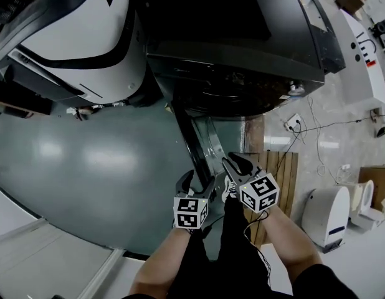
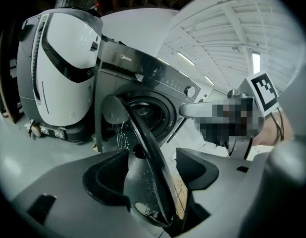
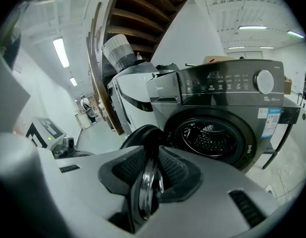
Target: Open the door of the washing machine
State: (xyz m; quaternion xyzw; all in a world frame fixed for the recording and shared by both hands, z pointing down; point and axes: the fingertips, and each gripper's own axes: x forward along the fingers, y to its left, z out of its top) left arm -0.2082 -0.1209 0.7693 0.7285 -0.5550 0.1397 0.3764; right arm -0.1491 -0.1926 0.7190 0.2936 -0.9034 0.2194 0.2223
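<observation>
- The dark grey front-loading washing machine [image 1: 242, 36] is standing beside a white rounded appliance [image 1: 74, 36], and its drum opening [image 3: 207, 135] is lying exposed.
- Its round black-rimmed glass door [image 1: 202, 143] is hanging swung well out from the front, over the grey-green floor [image 1: 86, 154].
- The right tool [image 3: 150, 172] is gripping the door's rim, its ribbed pads narrowed onto it from both sides.
- The left tool [image 2: 153, 175] is straddling the same door just beside the right tool. Its jaws are standing wide apart, with the door's edge passing between them.
</observation>
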